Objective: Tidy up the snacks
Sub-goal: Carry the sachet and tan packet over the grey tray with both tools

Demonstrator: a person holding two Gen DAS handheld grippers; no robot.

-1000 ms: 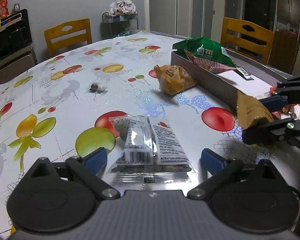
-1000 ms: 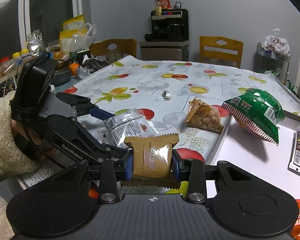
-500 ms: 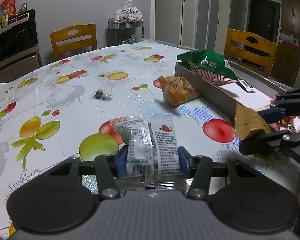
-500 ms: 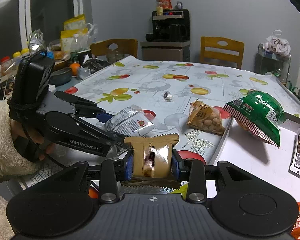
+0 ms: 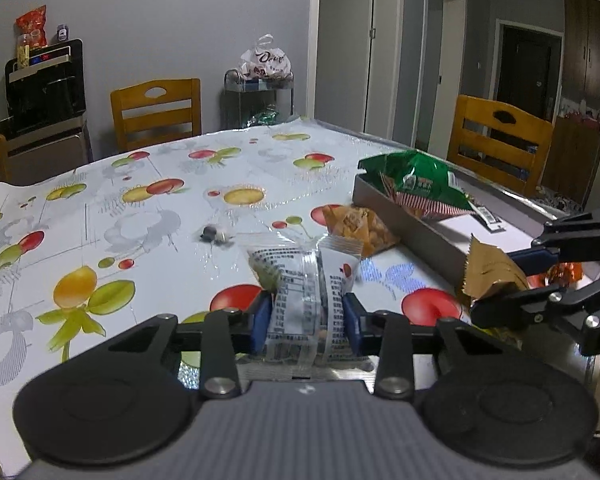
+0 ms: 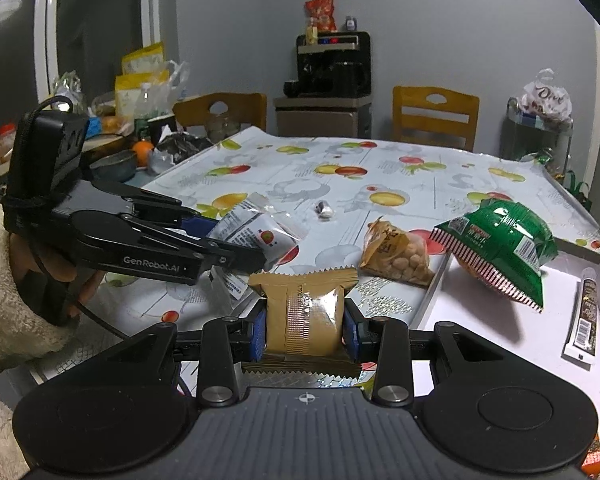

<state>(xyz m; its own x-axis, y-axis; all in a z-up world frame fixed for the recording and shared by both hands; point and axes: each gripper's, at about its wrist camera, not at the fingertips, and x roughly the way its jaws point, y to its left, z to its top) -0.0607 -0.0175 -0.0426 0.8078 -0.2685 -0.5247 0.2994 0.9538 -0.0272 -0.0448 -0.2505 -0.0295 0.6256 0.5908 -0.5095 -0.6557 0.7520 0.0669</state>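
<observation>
Your left gripper (image 5: 306, 320) has just been closing its jaws, and now the blue pads pinch the clear snack packet (image 5: 300, 300) from both sides. The packet stands up between them, crumpled at the middle, and in the right wrist view it is lifted off the fruit-print tablecloth (image 5: 140, 208). In that view your left hand (image 6: 40, 264), in a cream fleece sleeve (image 6: 4, 312), holds the gripper body.

Your right gripper (image 6: 305, 330) has its jaws pressed on the brown foil packet (image 6: 304, 312), which sits upright between the pads with its zigzag top edge above them. This gripper is near the corner of the shallow tray (image 6: 432, 296), at the right side of the table.

In the tray, the green snack bag (image 6: 500, 248) leans over the near wall, and a long dark bar (image 6: 582, 320) lies flat by the far right wall. An orange packet of round snacks (image 6: 396, 260) lies on the tablecloth just beside the tray wall. A small wrapped candy (image 6: 325, 210) lies alone on the cloth further back, well apart from the rest.
</observation>
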